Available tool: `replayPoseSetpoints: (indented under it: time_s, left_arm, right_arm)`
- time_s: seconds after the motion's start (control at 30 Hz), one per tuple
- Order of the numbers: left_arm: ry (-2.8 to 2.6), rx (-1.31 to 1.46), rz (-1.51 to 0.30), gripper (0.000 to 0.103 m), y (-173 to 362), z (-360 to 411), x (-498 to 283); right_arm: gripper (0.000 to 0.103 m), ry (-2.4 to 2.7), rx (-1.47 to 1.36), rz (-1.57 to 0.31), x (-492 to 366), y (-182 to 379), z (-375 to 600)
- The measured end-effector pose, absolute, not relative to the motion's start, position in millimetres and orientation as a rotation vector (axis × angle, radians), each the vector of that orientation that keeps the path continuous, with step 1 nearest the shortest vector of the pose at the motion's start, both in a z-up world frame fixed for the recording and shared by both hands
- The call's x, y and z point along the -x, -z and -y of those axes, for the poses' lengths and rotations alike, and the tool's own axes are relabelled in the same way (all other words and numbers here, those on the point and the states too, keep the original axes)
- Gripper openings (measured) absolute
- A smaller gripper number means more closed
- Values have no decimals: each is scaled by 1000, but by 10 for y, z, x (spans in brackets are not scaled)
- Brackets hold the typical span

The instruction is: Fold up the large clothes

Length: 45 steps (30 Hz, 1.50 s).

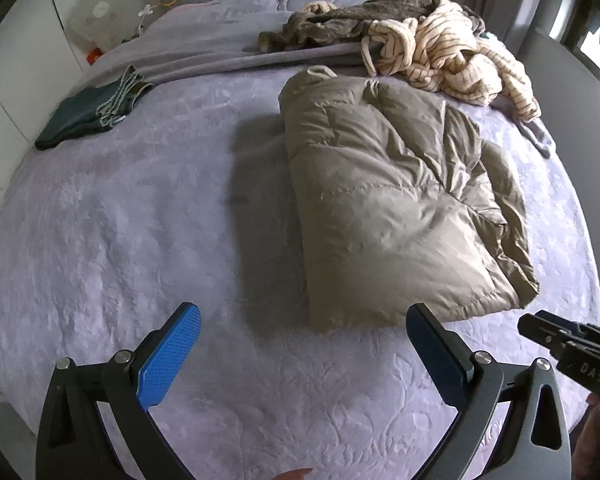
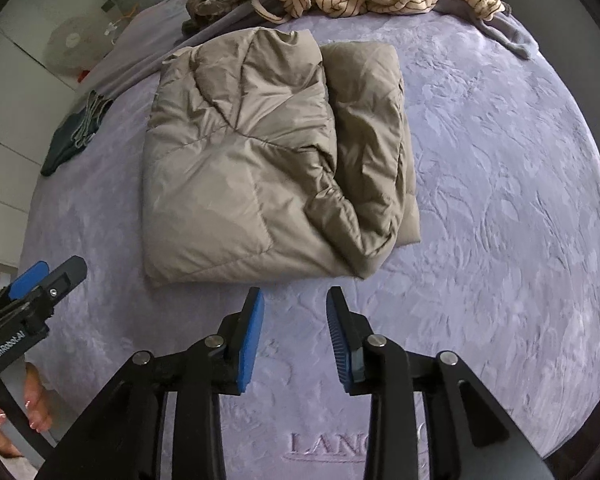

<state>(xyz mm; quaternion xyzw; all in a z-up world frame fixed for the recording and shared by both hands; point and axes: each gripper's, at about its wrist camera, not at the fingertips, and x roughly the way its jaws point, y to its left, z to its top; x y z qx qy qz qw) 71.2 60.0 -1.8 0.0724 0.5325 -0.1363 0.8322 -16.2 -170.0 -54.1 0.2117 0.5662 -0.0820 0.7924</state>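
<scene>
Folded tan puffer jacket (image 2: pixel 268 160) lies mid-bed (image 2: pixel 500 240); left tool (image 1: pixel 304 344) spread wide, gripping nothing; right tool (image 2: pixel 294 320) partly open, empty, just near of the jacket.

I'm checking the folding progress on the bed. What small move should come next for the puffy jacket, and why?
Probably bring the right gripper forward to the near edge of the tan puffer jacket. It lies folded lengthwise on the purple blanket, and both the right and left gripper are open and empty, just short of it; a crosswise fold seems left.
</scene>
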Motion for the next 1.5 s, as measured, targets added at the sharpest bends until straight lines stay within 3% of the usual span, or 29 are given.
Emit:
replayPoseSetpoints:
  time_s: [0.33,0.43,0.5,0.87,1.5]
  left_arm:
    - [270,-182,-1074,103,-231,-850,-449]
    - [246,-190,-1065,103,-288,-901,-357]
    - [232,-198,-1058,103,-341,-901,-288]
    - [199,-146,-994,103,-842,-795,90]
    - [189,-135,-952,103,-1196,-795,464]
  right_arm:
    - [61,240,-393,-1162,417,187,1440]
    - [70,257,-369,-1144,461,79,1442]
    - [82,263,-358,-1126,499,4,1468]
    - [88,249,-327,-990,730,-515,1613]
    - [89,261,-258,-969,1033,-800,1492]
